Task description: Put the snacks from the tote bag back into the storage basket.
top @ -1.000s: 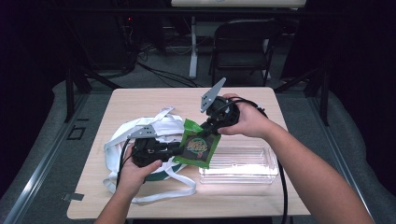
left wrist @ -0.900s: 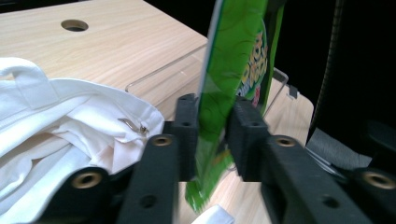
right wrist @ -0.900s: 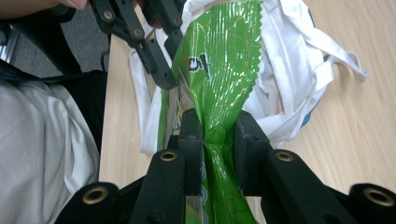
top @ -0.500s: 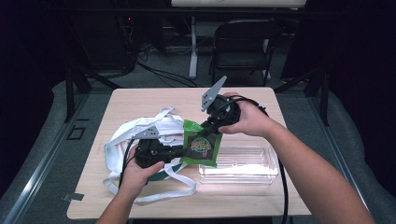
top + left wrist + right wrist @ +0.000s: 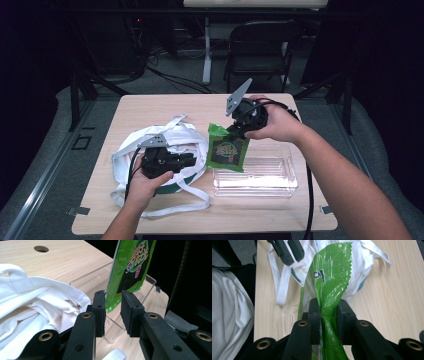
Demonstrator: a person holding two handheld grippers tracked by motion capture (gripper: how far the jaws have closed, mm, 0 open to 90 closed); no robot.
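Right hand-held gripper (image 5: 235, 131) is clamped on the top edge of a green snack bag (image 5: 228, 150), dangling it over the clear tray's (image 5: 255, 177) left end. Left hand-held gripper (image 5: 189, 160) sits on the white cloth bag (image 5: 165, 137), jaws apart, snack bag just beyond them. Far counter (image 5: 165, 107) half is bare.

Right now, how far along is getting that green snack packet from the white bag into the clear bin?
Done: the green packet is out of the white bag. In hand: the right gripper is shut on its top edge, hanging it at the clear bin's near-left corner; the left gripper is open beside it. Left: lowering it into the bin, apparently, and letting go.
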